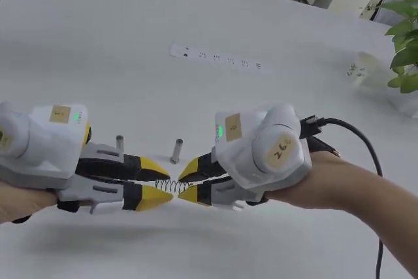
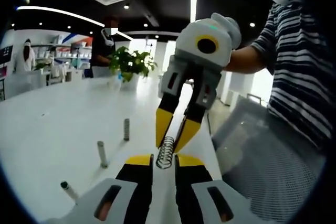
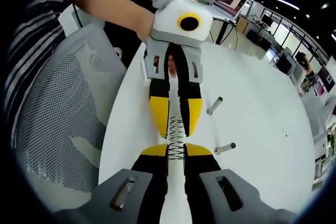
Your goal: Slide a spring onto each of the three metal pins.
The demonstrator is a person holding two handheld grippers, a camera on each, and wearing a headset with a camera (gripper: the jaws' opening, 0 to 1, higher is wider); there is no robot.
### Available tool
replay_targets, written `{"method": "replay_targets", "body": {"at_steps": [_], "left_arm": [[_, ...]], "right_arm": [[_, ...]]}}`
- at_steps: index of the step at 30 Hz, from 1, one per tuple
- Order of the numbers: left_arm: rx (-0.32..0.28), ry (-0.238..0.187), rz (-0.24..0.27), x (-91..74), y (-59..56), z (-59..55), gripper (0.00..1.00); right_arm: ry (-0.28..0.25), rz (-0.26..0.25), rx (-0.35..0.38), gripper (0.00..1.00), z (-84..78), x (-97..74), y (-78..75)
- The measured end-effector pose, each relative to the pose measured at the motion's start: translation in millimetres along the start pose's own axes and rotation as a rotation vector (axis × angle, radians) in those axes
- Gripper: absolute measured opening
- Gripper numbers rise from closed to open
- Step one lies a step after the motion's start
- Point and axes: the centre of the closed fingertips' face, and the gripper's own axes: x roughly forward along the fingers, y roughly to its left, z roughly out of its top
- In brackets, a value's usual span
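A small steel spring (image 1: 172, 187) (image 2: 166, 152) (image 3: 176, 138) hangs in the air between my two grippers, which face each other tip to tip just above the white table (image 1: 196, 17). My left gripper (image 1: 157, 183) (image 2: 164, 160) is shut on one end of it. The other end sits in my right gripper (image 1: 188, 181) (image 3: 176, 150), also shut. Two upright metal pins (image 1: 119, 142) (image 1: 176, 150) stand just beyond the tips, bare. The left gripper view has three bare pins (image 2: 126, 128) (image 2: 102, 153) (image 2: 68, 190) to the left of the jaws.
A white power strip (image 1: 219, 59) lies flat further back on the table. A potted plant (image 1: 405, 44) stands at the far right edge, with a small clear item (image 1: 359, 66) beside it. A black cable (image 1: 366, 148) trails from the right gripper. A mesh chair (image 3: 58, 108) sits at the table's near side.
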Motion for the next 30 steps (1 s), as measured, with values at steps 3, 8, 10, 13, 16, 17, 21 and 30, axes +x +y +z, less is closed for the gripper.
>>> {"method": "replay_targets", "body": {"at_steps": [3, 8, 10, 13, 16, 17, 21, 30], "left_arm": [[0.006, -0.004, 0.000, 0.7, 0.0, 1.0, 0.05], [0.012, -0.005, -0.008, 1.7, -0.8, 0.7, 0.04], [0.016, -0.005, -0.010, 1.8, -1.1, 0.8, 0.03], [0.019, -0.005, -0.014, 1.7, -1.4, 1.0, 0.03], [0.024, -0.003, -0.019, 1.6, -2.5, 1.1, 0.03], [0.026, -0.003, -0.021, 1.6, -2.9, 1.2, 0.03], [0.028, 0.000, -0.031, 1.9, -4.4, 0.8, 0.02], [0.020, 0.002, -0.053, 3.3, -7.4, 2.0, 0.02]], "right_arm": [[0.000, -0.001, 0.001, 0.08, 0.1, 0.0, 0.1], [-0.001, 0.000, 0.002, 0.08, -0.3, 0.1, 0.5], [-0.003, 0.001, 0.003, 0.08, -0.2, -0.1, 0.6], [-0.006, 0.001, 0.005, 0.08, 0.2, 0.0, 0.8], [-0.009, 0.002, 0.007, 0.08, 0.5, 0.2, 1.6], [-0.010, 0.003, 0.007, 0.08, 0.4, 0.3, 1.9], [-0.017, 0.003, 0.014, 0.08, 0.2, 0.4, 3.1], [-0.014, 0.001, 0.037, 0.11, -13.7, -3.2, 6.4]]}}
